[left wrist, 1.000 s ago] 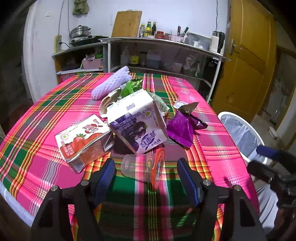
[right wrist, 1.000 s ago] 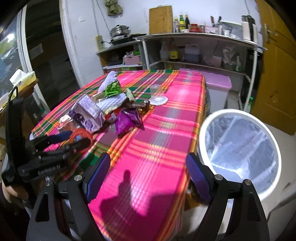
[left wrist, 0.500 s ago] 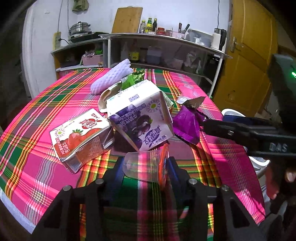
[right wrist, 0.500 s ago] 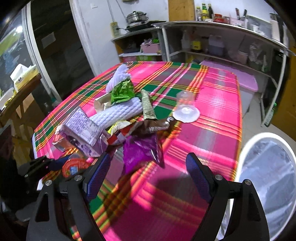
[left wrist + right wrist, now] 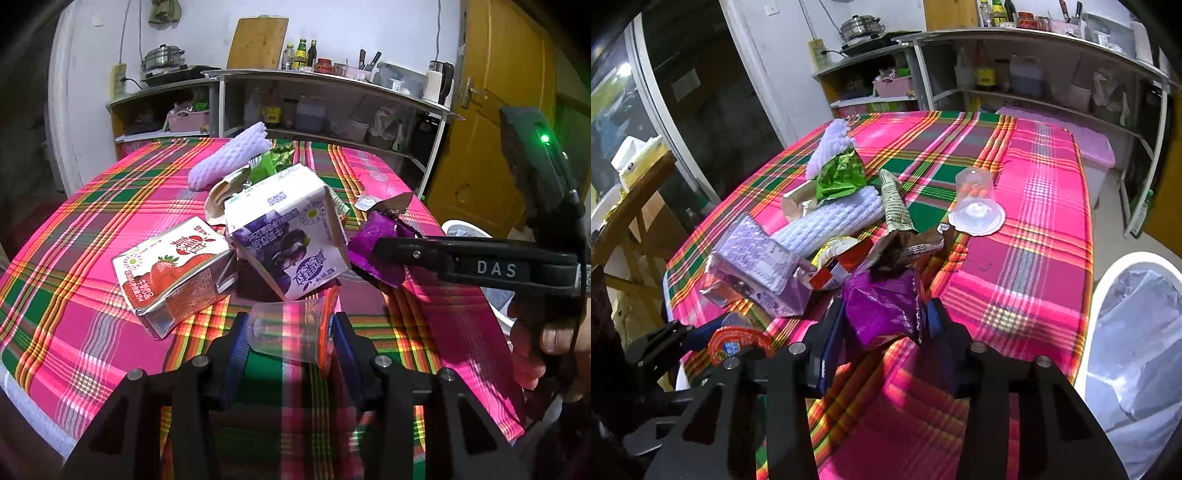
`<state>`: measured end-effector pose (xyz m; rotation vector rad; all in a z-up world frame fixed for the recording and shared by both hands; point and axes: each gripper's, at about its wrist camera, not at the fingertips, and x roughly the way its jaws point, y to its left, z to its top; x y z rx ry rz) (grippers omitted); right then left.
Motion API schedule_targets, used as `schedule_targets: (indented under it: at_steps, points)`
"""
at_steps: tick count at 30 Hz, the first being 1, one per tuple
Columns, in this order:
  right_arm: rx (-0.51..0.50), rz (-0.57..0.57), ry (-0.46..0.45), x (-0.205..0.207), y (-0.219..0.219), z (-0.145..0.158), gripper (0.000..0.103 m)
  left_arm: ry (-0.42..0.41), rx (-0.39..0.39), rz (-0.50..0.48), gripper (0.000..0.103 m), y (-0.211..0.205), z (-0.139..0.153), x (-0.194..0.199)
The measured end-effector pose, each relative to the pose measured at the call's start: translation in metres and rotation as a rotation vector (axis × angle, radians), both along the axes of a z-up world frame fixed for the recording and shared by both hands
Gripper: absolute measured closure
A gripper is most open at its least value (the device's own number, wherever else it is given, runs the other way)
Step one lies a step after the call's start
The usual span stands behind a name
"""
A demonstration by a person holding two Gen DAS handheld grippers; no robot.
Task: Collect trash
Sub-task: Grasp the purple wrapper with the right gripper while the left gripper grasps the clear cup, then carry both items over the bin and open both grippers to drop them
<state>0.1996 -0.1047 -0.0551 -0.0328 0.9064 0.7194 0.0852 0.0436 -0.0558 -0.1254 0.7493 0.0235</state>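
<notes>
A clear plastic cup with an orange lid [image 5: 291,332] lies on its side on the plaid tablecloth [image 5: 74,295]. My left gripper [image 5: 290,343] is closing, and its pads press on the cup's two ends. In the right wrist view my right gripper [image 5: 884,325] is closing on a crumpled purple wrapper [image 5: 882,306], with both pads against it. In the left wrist view its black finger [image 5: 443,258] reaches that purple wrapper [image 5: 373,243] from the right. Behind lie a strawberry carton [image 5: 173,273], a purple carton [image 5: 288,240] and a white foam sleeve [image 5: 229,158].
A white bin lined with a clear bag [image 5: 1137,332] stands off the table's right edge. Further trash: a green wrapper [image 5: 842,177], a brown wrapper [image 5: 908,247], an upturned clear cup [image 5: 975,206]. Shelves [image 5: 332,85] and a yellow door [image 5: 498,110] are behind.
My left gripper's jaws came together onto the lidded cup. My right gripper swung in from beside the bin to the trash pile and its jaws drew in around the purple wrapper.
</notes>
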Motion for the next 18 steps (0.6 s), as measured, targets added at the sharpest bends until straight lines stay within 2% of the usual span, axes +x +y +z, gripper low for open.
schedule_targets:
  at_steps: [10,18]
  points:
    - [0.053,-0.068,0.003,-0.032,-0.044,0.009,0.058,-0.033,0.017,-0.023,0.058,-0.015,0.017,-0.012]
    - [0.078,-0.185,-0.014,-0.044,-0.104,0.016,0.058,-0.058,0.018,-0.118,0.059,-0.053,0.033,-0.002]
